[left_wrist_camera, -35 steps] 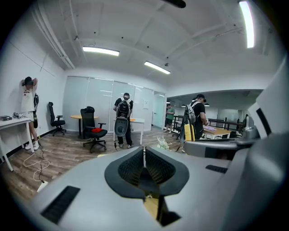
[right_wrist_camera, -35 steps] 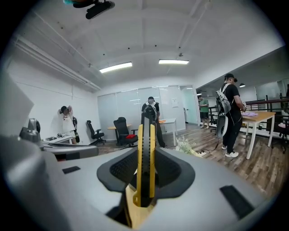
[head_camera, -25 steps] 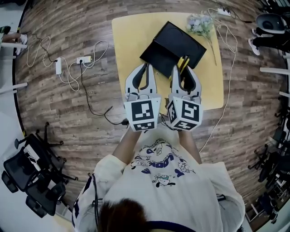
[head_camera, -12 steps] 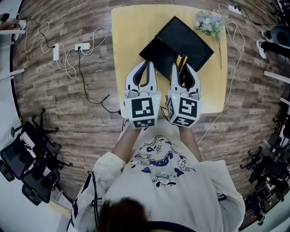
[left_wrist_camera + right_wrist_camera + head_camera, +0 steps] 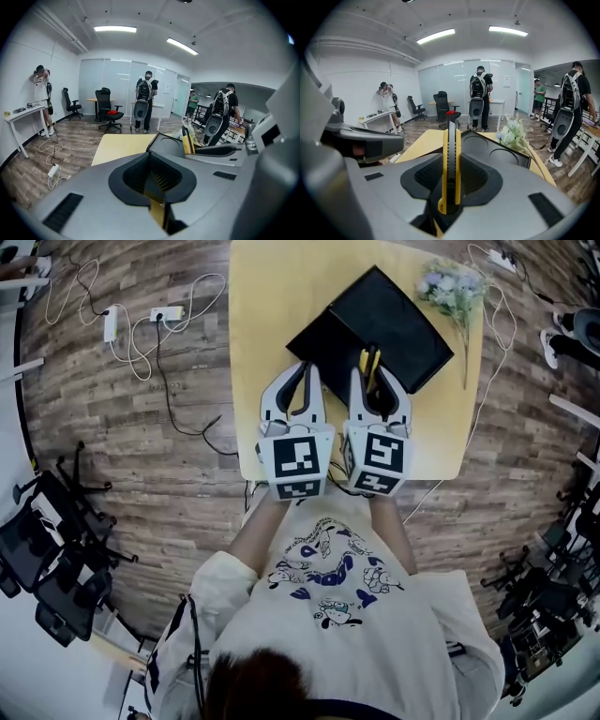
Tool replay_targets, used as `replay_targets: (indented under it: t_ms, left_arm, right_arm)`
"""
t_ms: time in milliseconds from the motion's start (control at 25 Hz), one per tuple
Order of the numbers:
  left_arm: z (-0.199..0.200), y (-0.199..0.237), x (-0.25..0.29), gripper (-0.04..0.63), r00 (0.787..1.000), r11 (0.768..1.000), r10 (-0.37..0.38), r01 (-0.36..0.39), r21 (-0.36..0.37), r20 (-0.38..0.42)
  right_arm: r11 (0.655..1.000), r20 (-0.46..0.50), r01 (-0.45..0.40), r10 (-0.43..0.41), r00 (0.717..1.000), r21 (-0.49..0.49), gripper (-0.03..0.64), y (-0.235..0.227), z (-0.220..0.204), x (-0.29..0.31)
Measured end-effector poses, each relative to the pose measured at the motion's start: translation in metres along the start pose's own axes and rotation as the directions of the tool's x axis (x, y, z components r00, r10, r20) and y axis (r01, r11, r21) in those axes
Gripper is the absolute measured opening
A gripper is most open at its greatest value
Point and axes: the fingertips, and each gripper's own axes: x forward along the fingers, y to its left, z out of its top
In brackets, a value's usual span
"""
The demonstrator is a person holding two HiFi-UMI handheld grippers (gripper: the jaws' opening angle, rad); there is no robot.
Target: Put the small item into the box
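The right gripper (image 5: pixel 377 381) grips the yellow cutter (image 5: pixel 369 362) at the black box's (image 5: pixel 394 320) near edge on the yellow table (image 5: pixel 267 306); the left gripper (image 5: pixel 302 376) sits alongside; left gripper view: jaws together, empty; right gripper view: cutter upright between the pads.

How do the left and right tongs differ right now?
1. The right gripper has its tongs clamped on a yellow utility knife, held edge-on; the left gripper holds nothing.
2. The left tongs' tips meet; the right tongs' tips are kept apart by the knife.
Shared: both sit side by side, pointing at the black box on the yellow table.
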Motion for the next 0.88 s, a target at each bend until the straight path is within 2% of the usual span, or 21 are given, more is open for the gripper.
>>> replay_targets:
  t_ms: [280, 520, 680, 880]
  left_arm:
    - [-0.016, 0.014, 0.014, 0.025, 0.999, 0.999, 0.033, -0.034, -0.029, -0.038]
    - [-0.032, 0.018, 0.019, 0.025, 0.997, 0.998, 0.034, -0.038, -0.046, -0.074]
    - [-0.041, 0.019, 0.022, 0.025, 0.995, 0.998, 0.033, -0.038, -0.052, -0.089]
    - [-0.049, 0.022, 0.023, 0.025, 0.994, 0.997, 0.033, -0.04, -0.066, -0.108]
  right_arm:
    - [0.999, -0.096, -0.031, 0.027, 0.995, -0.04, 0.129, 0.004, -0.018, 0.025]
    - [0.992, -0.191, -0.07, 0.05, 0.98, -0.103, 0.129, 0.01, -0.033, 0.04]
    - [0.98, -0.278, -0.116, 0.068, 0.958, -0.161, 0.129, 0.014, -0.049, 0.05]
    - [0.969, -0.394, -0.172, 0.089, 0.915, -0.18, 0.13, 0.019, -0.066, 0.06]
